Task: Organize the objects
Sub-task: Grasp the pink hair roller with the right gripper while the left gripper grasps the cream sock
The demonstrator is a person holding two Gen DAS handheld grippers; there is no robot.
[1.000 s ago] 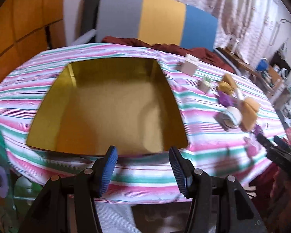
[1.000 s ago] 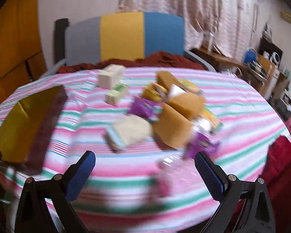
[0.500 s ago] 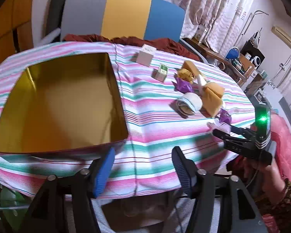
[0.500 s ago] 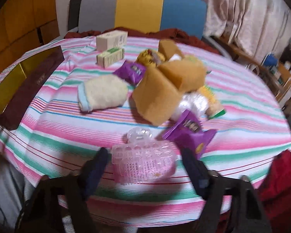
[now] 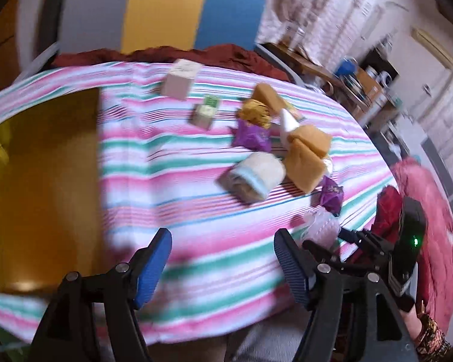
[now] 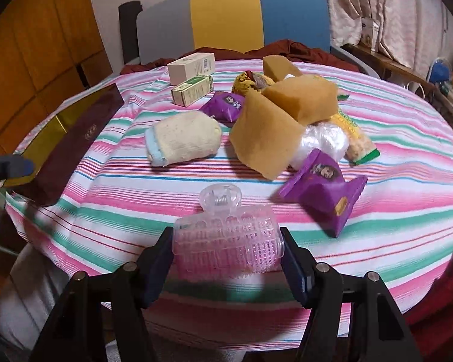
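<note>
My right gripper [image 6: 228, 258] is shut on a clear pink hair roller clip [image 6: 228, 242] near the table's front edge; the clip also shows in the left wrist view [image 5: 321, 226]. My left gripper [image 5: 223, 262] is open and empty above the front of the striped tablecloth [image 5: 172, 181], right of the gold box [image 5: 42, 187]. Behind the clip lies a pile: a cream rolled sock [image 6: 182, 138], tan sponges [image 6: 265, 138], two purple snack packets [image 6: 323, 190], a clear plastic ball [image 6: 321, 141], a yellow-green packet [image 6: 358, 143] and two small cartons [image 6: 191, 66].
The gold box with its dark maroon side [image 6: 72, 147] stands at the table's left. A grey, yellow and blue chair back [image 6: 232, 18] stands behind the table. Red cloth [image 5: 428, 211] and cluttered shelves [image 5: 368, 84] lie to the right.
My right gripper has moved in and closed on the pink roller clip. The left gripper has swung right, away from the gold box, staying open.
</note>
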